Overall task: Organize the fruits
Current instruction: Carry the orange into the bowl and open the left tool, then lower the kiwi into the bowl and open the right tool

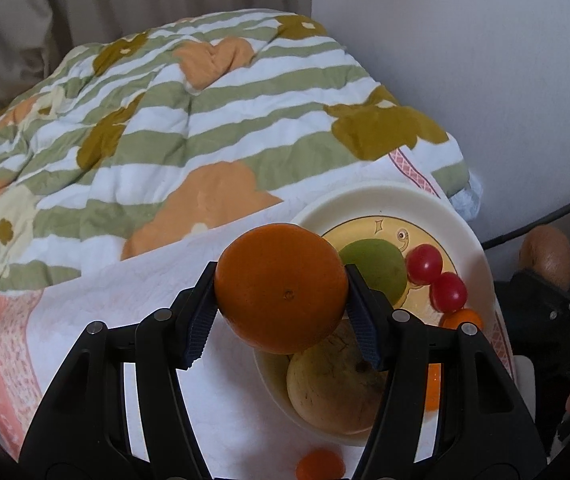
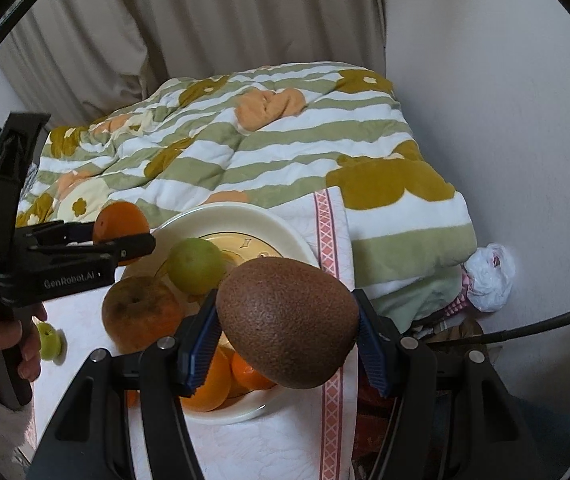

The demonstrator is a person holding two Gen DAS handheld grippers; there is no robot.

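- Clearly, in the left wrist view the left gripper (image 1: 281, 312) is clenched on an orange (image 1: 281, 288), pads pressing both its sides, above the near-left rim of the plate (image 1: 385, 196).
- On the plate lie a green fruit (image 1: 377, 268), two red tomatoes (image 1: 437, 280) and a pale apple (image 1: 333, 384); a small orange fruit (image 1: 321, 465) sits off it on the cloth (image 1: 145, 280).
- From the right wrist view, the right gripper (image 2: 287, 332) grasps a kiwi (image 2: 289, 320) over the plate's right rim.
- The plate is crowded, so a fruit let go on its rim may roll off onto the cloth.
- With both grippers near each other above it, they could collide.
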